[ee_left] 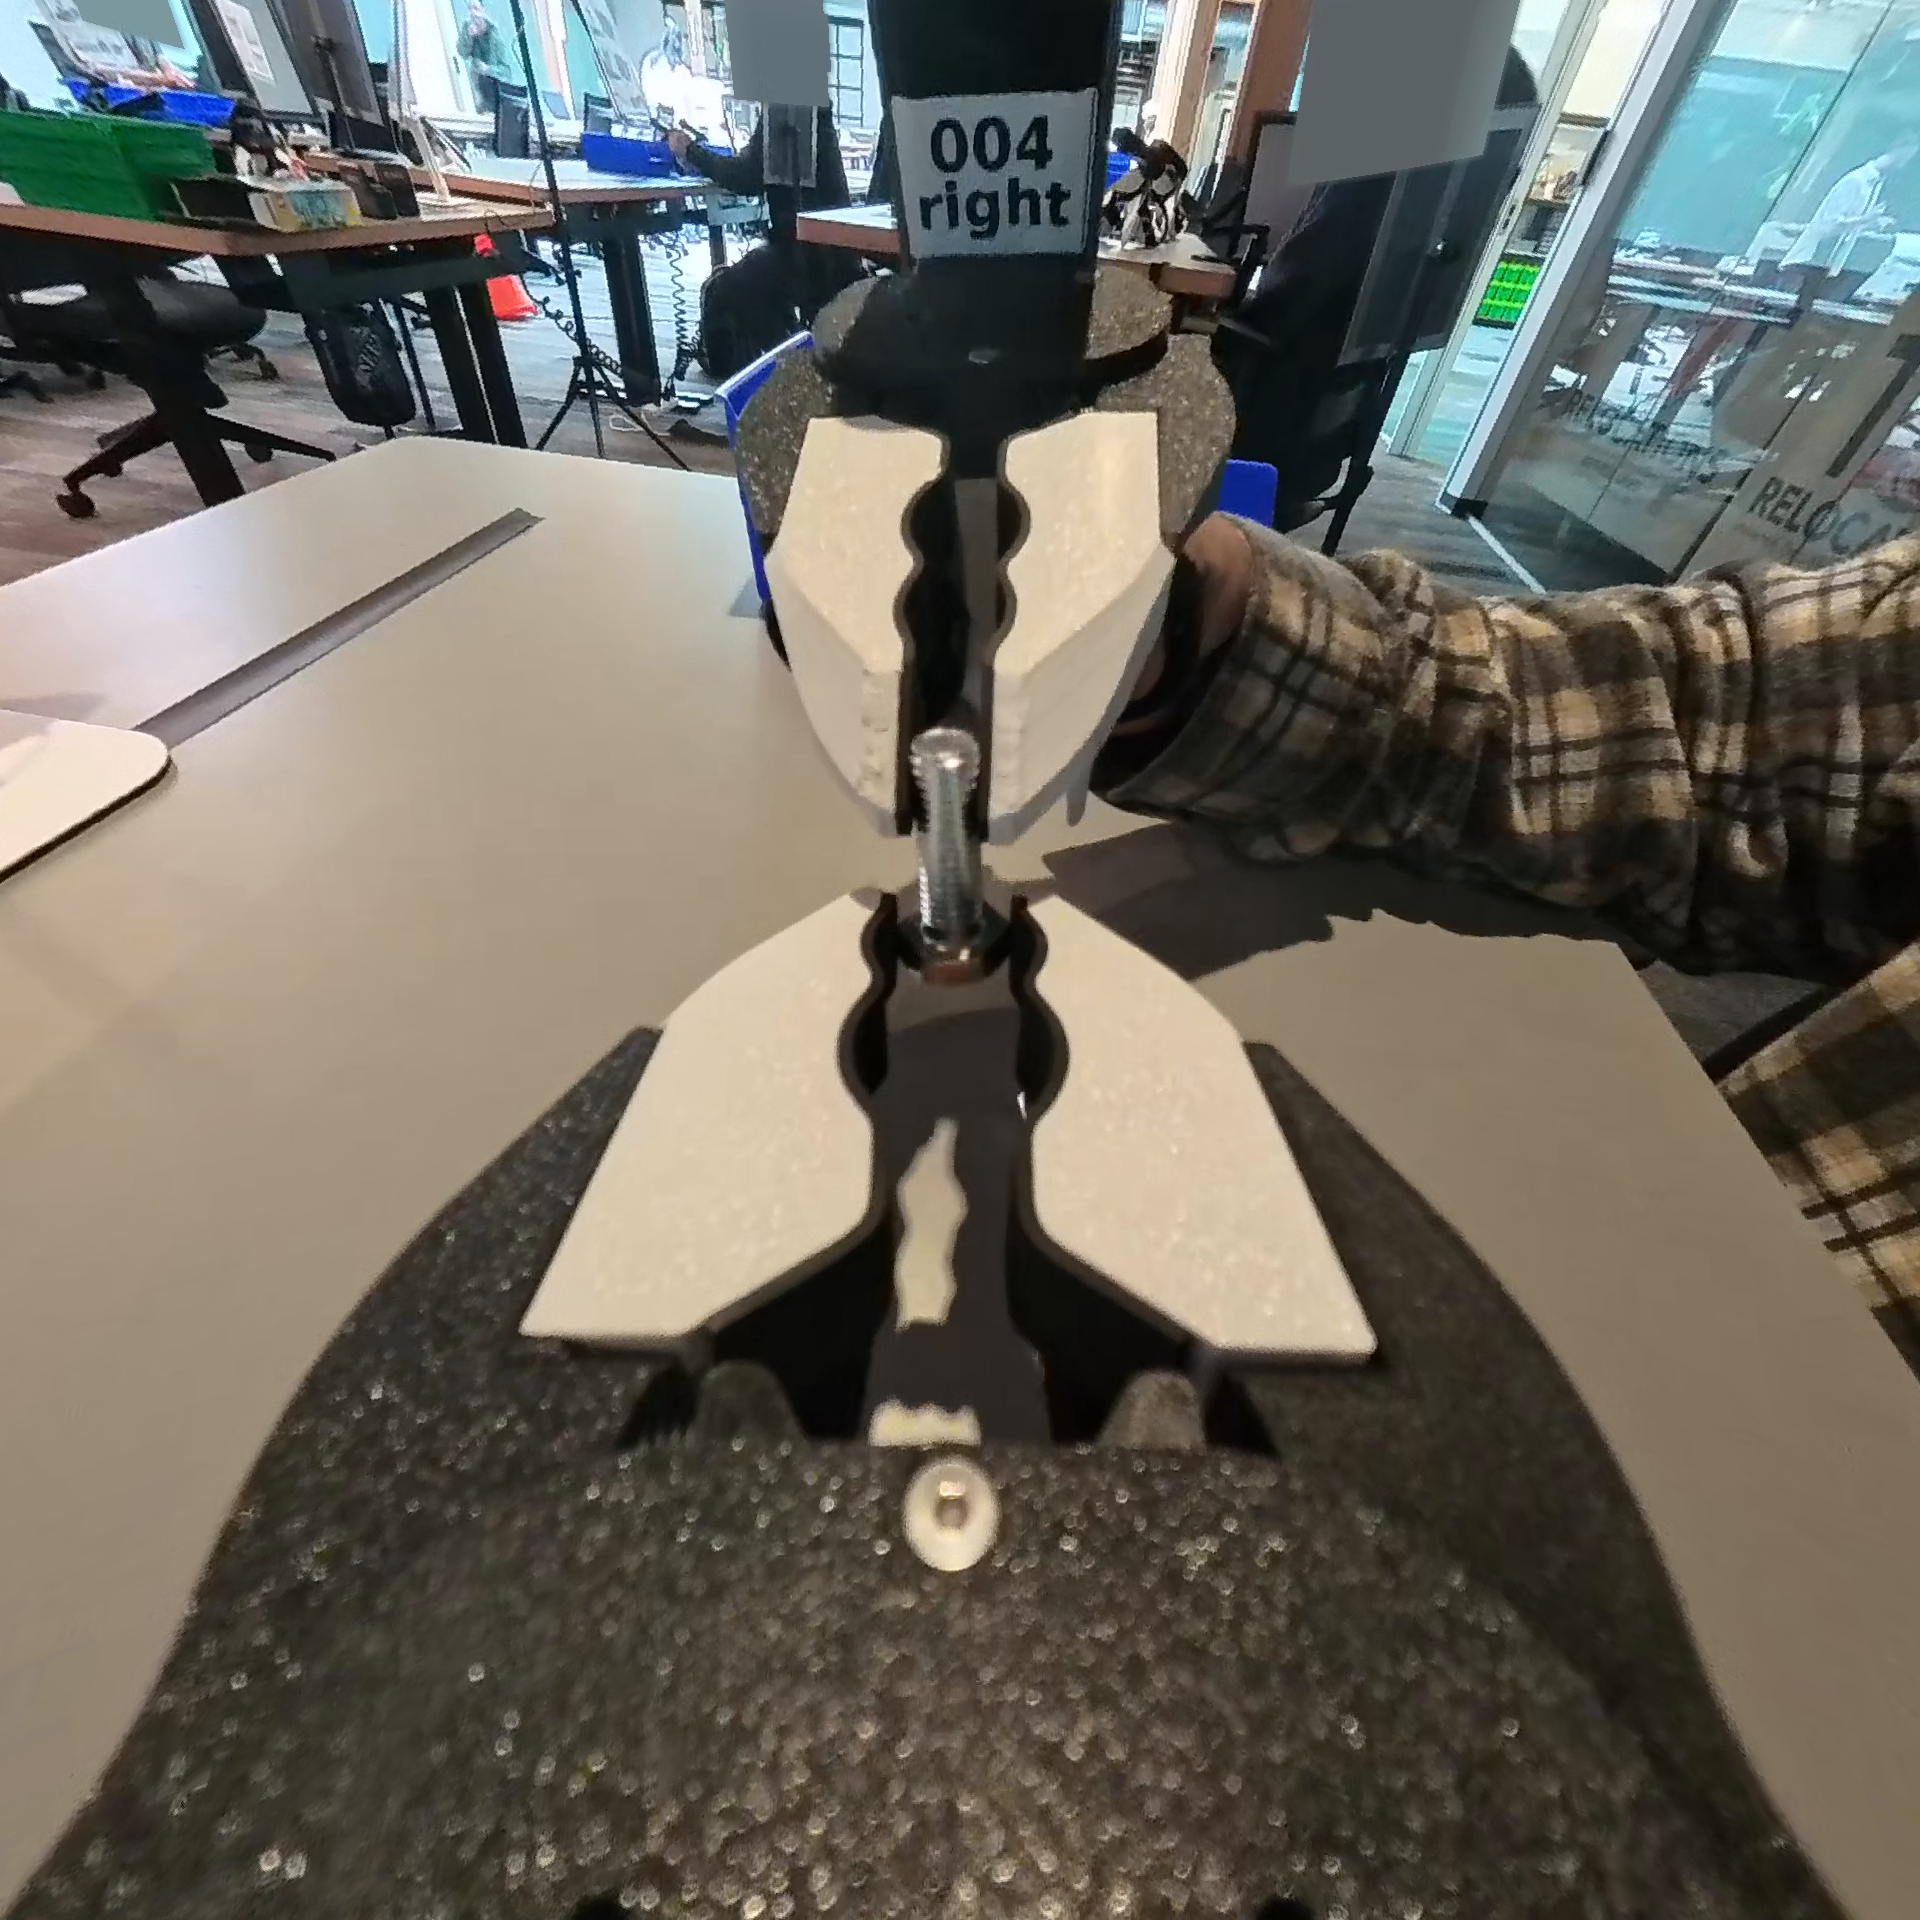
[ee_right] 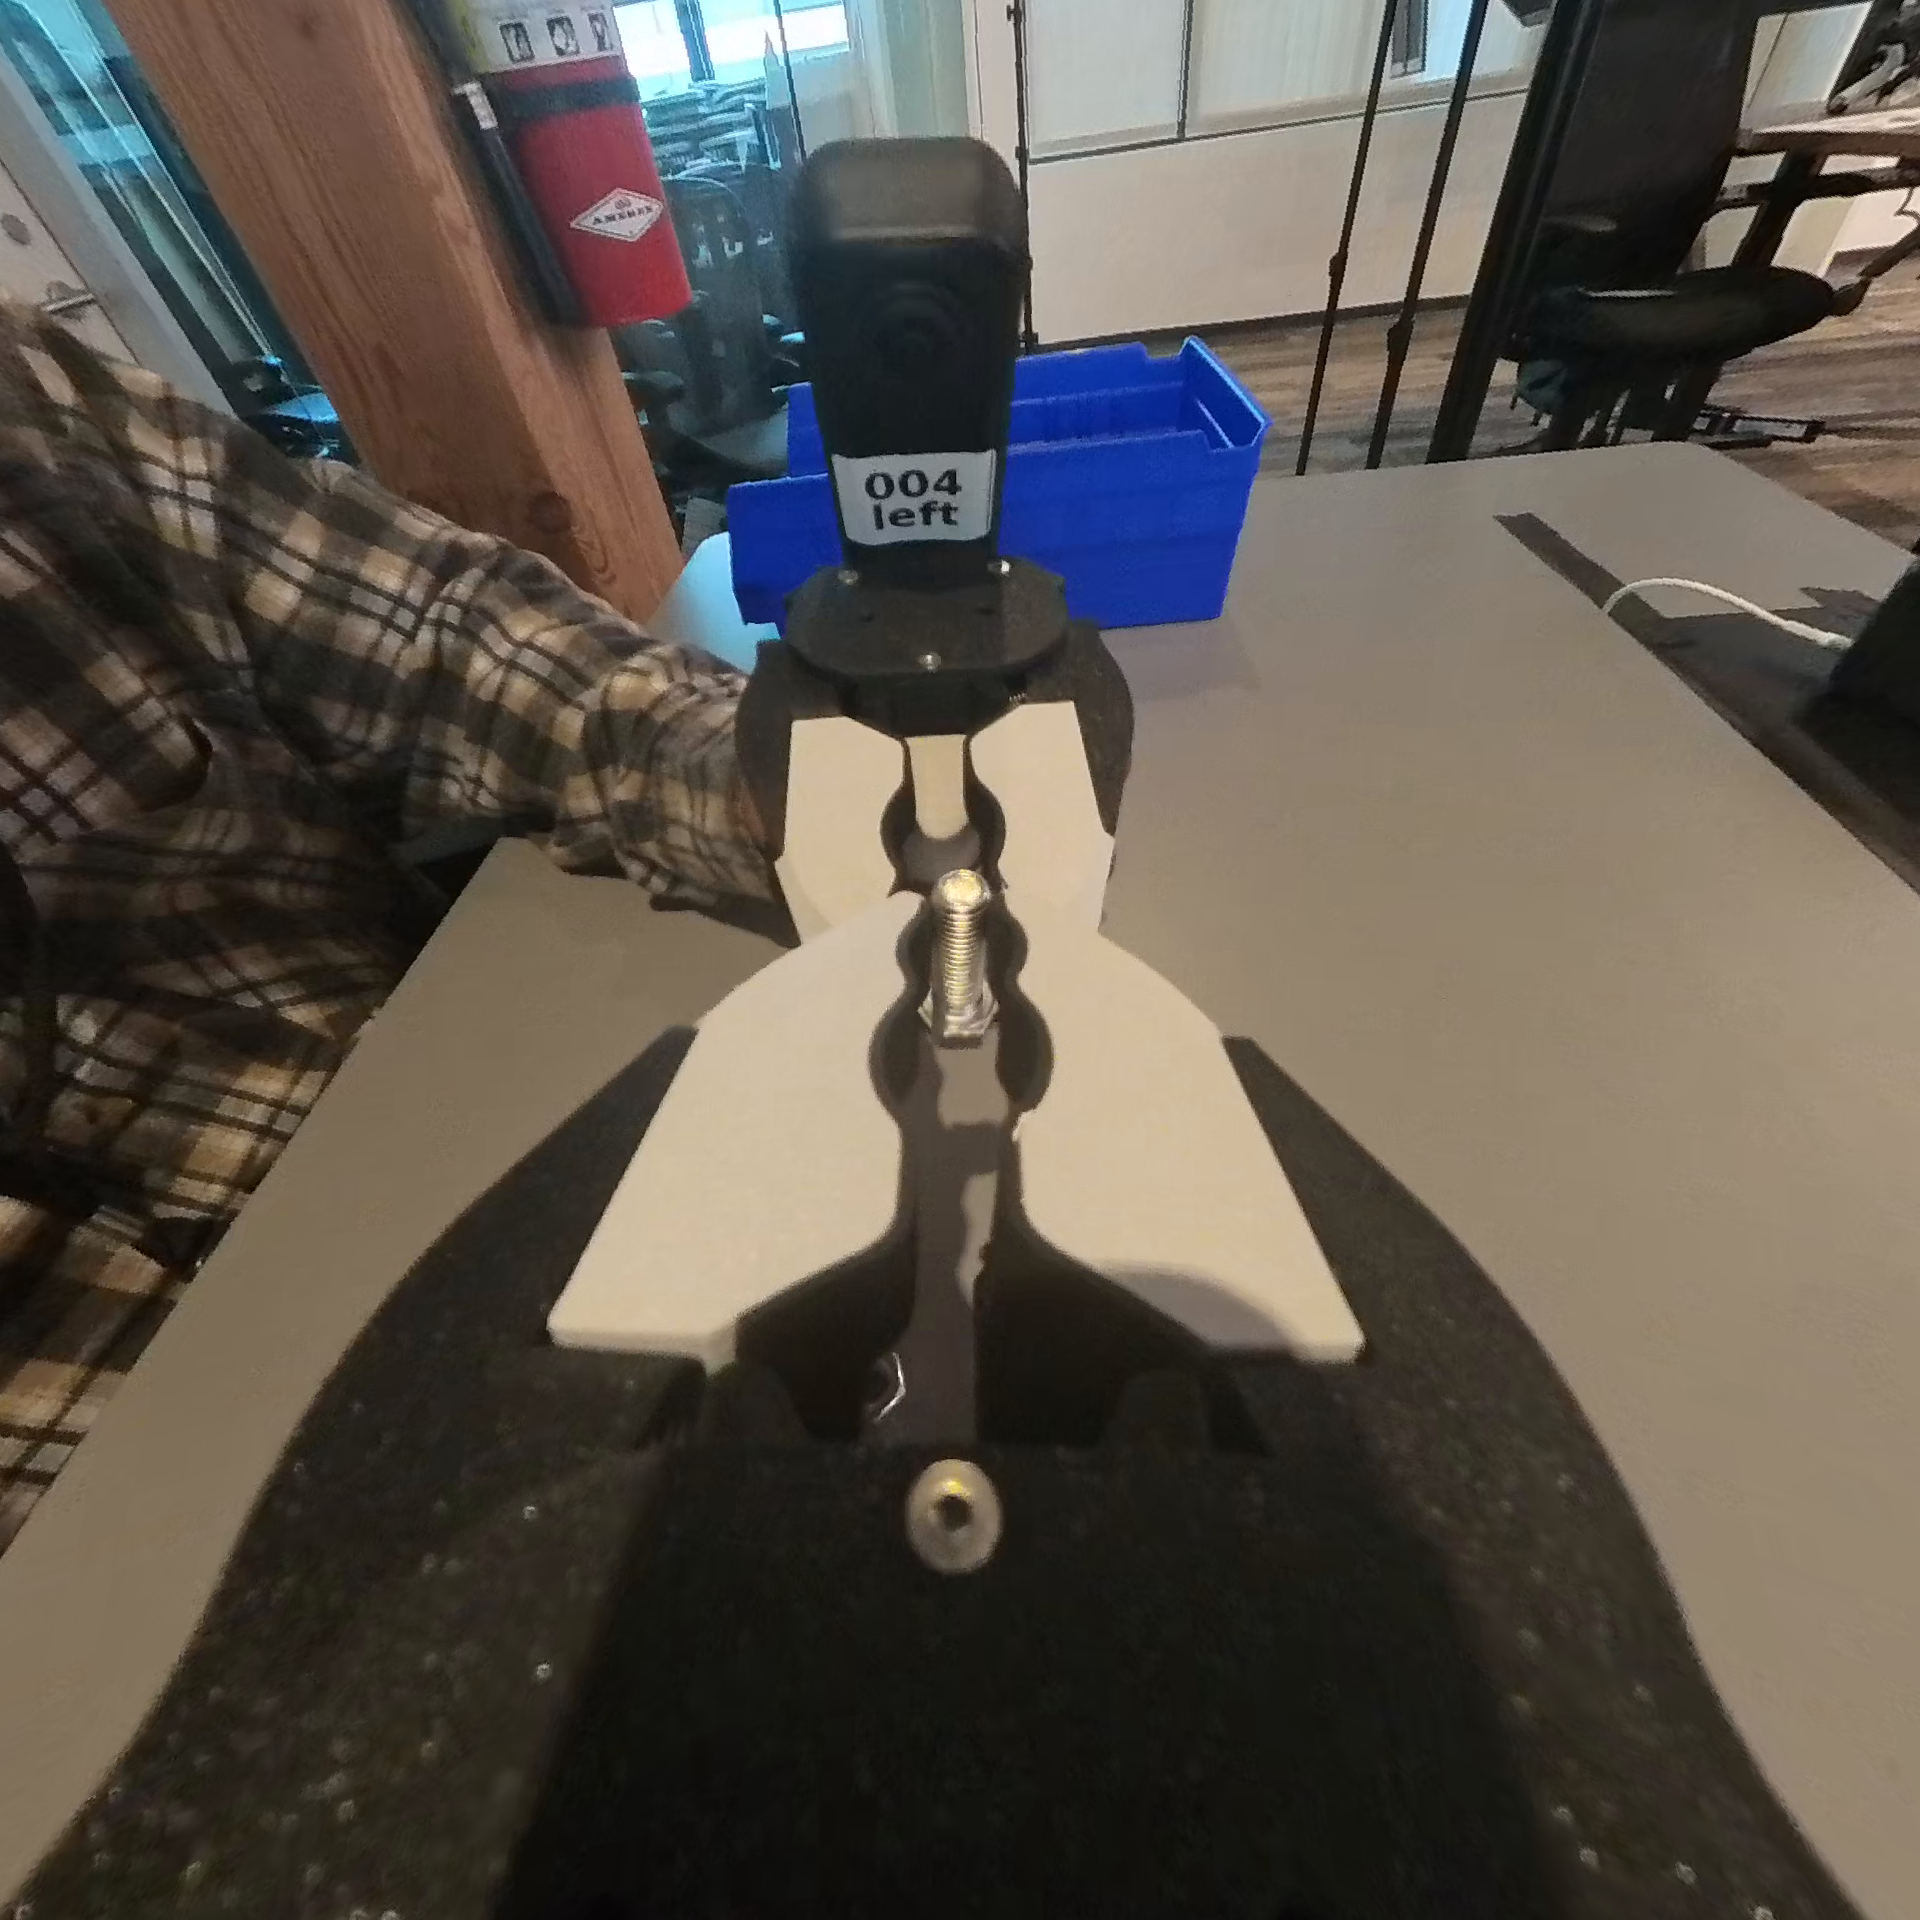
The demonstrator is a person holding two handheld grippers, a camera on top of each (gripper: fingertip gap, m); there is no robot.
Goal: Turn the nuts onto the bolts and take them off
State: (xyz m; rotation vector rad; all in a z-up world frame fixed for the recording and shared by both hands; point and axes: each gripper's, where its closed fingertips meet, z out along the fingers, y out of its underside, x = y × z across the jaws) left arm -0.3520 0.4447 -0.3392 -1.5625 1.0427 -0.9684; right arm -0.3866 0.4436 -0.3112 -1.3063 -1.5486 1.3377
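Observation:
A silver bolt [ee_left: 943,831] spans the gap between my two grippers above the grey table [ee_left: 416,831]. My left gripper [ee_left: 951,914] is shut on a hex nut [ee_left: 948,951] at the bolt's near end. My right gripper [ee_left: 945,821] faces it tip to tip and is shut on the bolt's head end. In the right wrist view my right gripper [ee_right: 961,925] clamps the bolt [ee_right: 961,966] by its hex head [ee_right: 961,1023]. The left gripper [ee_right: 951,873] sits just beyond the bolt's far tip. The nut is hidden there.
A blue plastic bin [ee_right: 1122,520] stands on the table behind the left gripper. Plaid sleeves [ee_left: 1507,707] reach in from the table's side. A white board corner [ee_left: 62,790] lies at the far left. A white cable [ee_right: 1714,613] lies by a table slot. Less than 4 cm separates the two grippers' tips.

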